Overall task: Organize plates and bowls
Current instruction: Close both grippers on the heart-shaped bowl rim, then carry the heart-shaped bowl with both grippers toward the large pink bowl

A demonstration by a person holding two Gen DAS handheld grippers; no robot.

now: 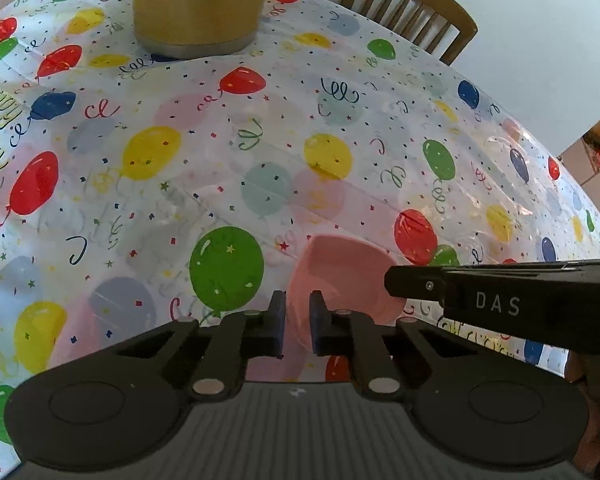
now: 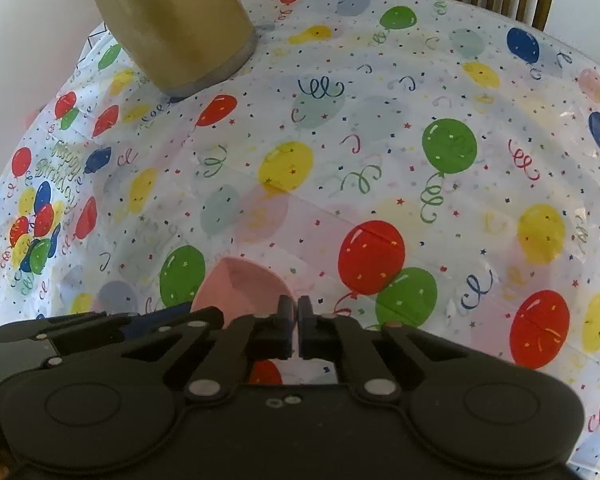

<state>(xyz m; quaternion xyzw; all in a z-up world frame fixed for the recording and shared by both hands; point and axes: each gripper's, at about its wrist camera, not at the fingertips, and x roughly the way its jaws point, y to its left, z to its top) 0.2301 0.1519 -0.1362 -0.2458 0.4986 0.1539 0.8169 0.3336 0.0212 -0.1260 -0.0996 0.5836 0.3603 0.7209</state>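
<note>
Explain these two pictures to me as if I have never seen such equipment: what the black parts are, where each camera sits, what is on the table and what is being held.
Each picture comes from a fisheye camera mounted on a hand-held two-finger gripper, looking forward along its fingers; a person holds one in each hand. The left wrist view shows the left gripper pinching the rim of a pink bowl. The right wrist view shows the right gripper shut on the same bowl's other side. So both hold one bowl above a balloon-print tablecloth. Farther back stands a tall tan container, and a wooden chair sits beyond the table's edge.
</note>
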